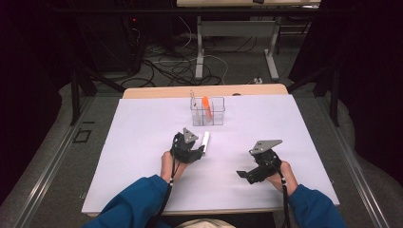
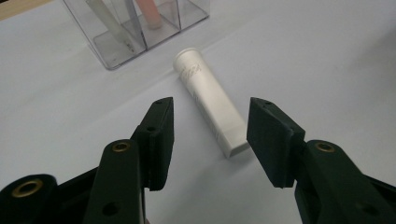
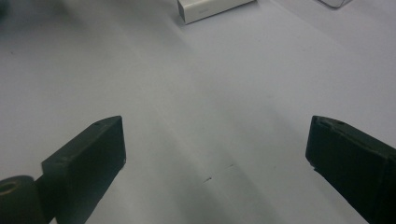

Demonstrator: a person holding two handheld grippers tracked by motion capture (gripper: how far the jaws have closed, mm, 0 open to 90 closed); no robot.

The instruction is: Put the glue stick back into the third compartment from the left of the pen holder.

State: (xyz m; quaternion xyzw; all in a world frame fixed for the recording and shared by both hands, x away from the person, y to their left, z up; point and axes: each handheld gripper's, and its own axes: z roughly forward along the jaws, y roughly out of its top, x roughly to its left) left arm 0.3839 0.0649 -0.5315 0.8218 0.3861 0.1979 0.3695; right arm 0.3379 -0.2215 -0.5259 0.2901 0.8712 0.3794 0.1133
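A white-covered table carries a clear plastic organizer near its far edge, divided into compartments; an orange item stands upright in a middle compartment, and a pale, slender item leans in the compartment to its left, its identity not determinable. A white tube lies flat on the table just on the near side of the organizer, its round cap end toward the organizer and its flat crimped end toward the person. The left gripper sits at that near end; in the left gripper view its jaws stand apart, one on each side of the tube, with the right jaw overlapping the crimped end and the left jaw clear of it. Contact with the tube cannot be confirmed. The organizer appears beyond the cap in that view. The right gripper is held well apart to the right, over bare table, its jaws wide open with nothing between them. In the right gripper view the flat end of the tube lies far ahead at the top edge. Both forearms wear blue sleeves.
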